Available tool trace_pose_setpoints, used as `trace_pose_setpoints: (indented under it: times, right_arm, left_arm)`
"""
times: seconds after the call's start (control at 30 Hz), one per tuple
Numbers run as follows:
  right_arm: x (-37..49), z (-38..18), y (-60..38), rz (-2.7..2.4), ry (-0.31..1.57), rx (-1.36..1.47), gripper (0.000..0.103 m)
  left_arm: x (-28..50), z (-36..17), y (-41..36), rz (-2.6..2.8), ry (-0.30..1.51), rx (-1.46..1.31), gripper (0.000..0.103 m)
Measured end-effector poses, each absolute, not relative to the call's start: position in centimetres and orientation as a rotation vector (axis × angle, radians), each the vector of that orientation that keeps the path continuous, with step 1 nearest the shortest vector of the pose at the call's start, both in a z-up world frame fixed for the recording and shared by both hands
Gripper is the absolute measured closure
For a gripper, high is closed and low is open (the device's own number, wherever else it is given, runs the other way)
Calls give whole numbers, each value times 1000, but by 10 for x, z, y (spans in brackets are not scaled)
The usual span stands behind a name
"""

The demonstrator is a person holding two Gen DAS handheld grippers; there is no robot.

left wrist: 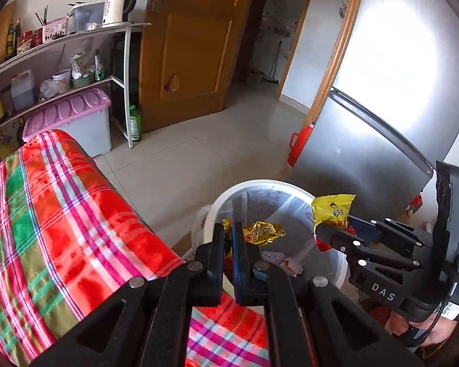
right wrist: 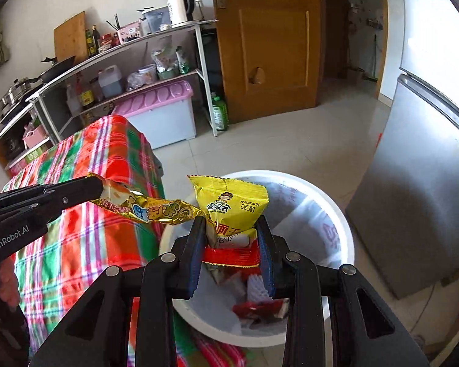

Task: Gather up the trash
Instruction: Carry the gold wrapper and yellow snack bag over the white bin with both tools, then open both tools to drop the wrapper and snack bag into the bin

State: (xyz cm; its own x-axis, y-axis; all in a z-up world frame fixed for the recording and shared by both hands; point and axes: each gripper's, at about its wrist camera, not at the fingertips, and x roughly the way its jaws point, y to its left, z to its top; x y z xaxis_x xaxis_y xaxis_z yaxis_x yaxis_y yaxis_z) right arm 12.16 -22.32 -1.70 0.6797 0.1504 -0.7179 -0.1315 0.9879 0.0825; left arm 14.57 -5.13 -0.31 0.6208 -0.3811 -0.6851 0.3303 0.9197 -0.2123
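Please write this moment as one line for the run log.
left hand-held gripper: shut on gold wrapper | right hand-held gripper: shut on yellow packet | both above white bin

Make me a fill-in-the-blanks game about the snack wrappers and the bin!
1. The left gripper is shut on a shiny ____ wrapper.
2. The right gripper holds a yellow snack packet above the white ____.
3. The table beside the bin wears a ____ cloth.
4. Behind it, a storage box has a ____ lid.

Missing words: gold; bin; checked; pink
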Motion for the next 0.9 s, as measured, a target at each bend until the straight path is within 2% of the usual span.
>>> trace_pose_setpoints:
  times: [0.27, 0.57, 0.63, 0.73, 0.9]
  right_arm:
    - [124, -44, -261, 94, 870, 29, 70]
    - [135, -70, -277, 74, 943, 30, 68]
    - [136, -74, -279, 70, 950, 36, 66]
    - [134, -76, -281, 67, 945, 49, 52]
    - [129, -72, -279, 48, 930, 55, 51]
  left_arm:
    - [149, -21, -94, -415, 844, 4, 98]
    - [153, -40, -109, -409, 906, 17, 95]
    - [153, -42, -109, -401, 914, 18, 84]
    - [152, -44, -108, -391, 915, 13, 65]
    - [146, -38, -107, -376, 893, 13, 52]
